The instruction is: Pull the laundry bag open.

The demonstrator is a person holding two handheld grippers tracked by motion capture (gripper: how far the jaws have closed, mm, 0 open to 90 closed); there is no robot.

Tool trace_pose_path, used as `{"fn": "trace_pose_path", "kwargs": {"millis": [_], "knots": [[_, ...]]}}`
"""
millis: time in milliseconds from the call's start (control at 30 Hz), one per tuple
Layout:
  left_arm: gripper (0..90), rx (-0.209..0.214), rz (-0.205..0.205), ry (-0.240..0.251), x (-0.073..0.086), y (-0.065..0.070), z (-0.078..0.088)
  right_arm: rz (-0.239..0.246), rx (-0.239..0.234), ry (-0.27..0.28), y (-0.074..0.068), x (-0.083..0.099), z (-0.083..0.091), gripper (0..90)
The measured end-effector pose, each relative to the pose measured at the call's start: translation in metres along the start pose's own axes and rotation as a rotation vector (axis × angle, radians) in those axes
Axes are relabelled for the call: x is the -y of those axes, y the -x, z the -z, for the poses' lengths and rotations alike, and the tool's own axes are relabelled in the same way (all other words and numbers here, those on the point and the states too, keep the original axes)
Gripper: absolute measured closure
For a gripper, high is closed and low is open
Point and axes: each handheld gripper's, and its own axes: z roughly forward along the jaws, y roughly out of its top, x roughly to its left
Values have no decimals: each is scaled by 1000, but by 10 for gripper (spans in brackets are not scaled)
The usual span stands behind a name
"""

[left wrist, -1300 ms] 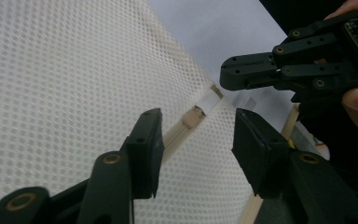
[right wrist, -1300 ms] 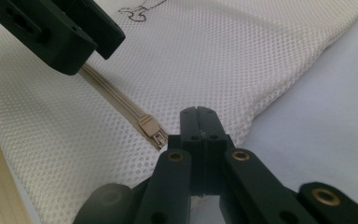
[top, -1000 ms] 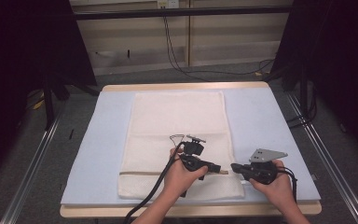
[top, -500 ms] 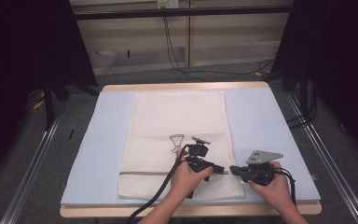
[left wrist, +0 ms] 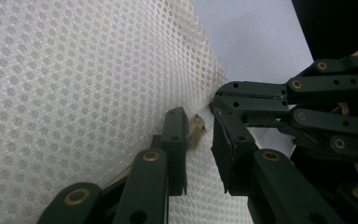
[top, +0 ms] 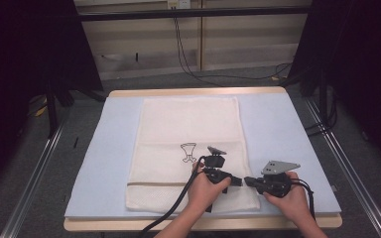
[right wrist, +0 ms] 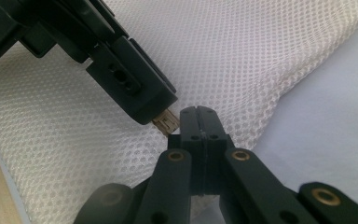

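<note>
A white mesh bag (top: 188, 124) lies flat on the blue mat (top: 287, 129). A tan zipper line (top: 154, 184) crosses the bag near its front end. In the high view my left gripper (top: 238, 181) and right gripper (top: 248, 181) meet tip to tip at the bag's right edge. In the left gripper view my left gripper (left wrist: 198, 119) has a narrow gap, with the tan zipper pull (left wrist: 196, 129) between the jaws, which have just been closing. My right gripper (right wrist: 196, 114) is shut, its tips pinching the bag's edge (left wrist: 209, 105) beside the pull (right wrist: 165, 122).
A small black drawing (top: 188, 152) is printed on the bag's middle. The wooden table (top: 198, 92) ends just behind the mat. Dark stands and cables (top: 188, 54) lie on the floor beyond. Metal rails (top: 34, 173) run along both sides.
My left hand has slid right and down along the bag towards the right gripper, and its jaws have narrowed. The right hand has kept still.
</note>
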Motion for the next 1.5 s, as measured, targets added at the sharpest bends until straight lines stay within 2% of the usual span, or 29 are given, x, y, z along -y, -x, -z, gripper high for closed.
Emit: {"fn": "trace_pose_path", "kwargs": {"millis": [133, 233, 300, 533, 700, 800, 933, 1067, 1300, 1500], "knots": [[765, 16, 25, 2, 0, -1, -3, -6, -3, 0, 0, 0, 0, 900], [795, 17, 39, 3, 0, -1, -5, -7, -3, 0, 0, 1, 0, 900], [828, 0, 33, 0, 0, -1, -5, -10, -4, 1, 0, 1, 0, 900], [868, 12, 68, -1, 0, -2, -6, -21, -2, 6, 0, 2, 0, 900], [871, -2, 57, -7, -1, 0, -6, -12, 5, 10, -1, 3, -1, 900], [873, -6, 75, -8, -2, 1, -5, -16, 10, 11, -1, 3, -1, 900], [873, -2, 77, -18, -3, 1, -4, -17, 16, 8, -2, 3, -1, 900], [873, -1, 77, -19, -4, -2, 1, 18, 36, -4, -4, 1, -1, 900], [873, 16, 79, -16, -3, -3, 4, 4, 27, 6, -2, 2, -1, 900], [873, 7, 74, -24, -4, -6, 9, 1, 20, 5, -2, 2, -1, 900]]}}
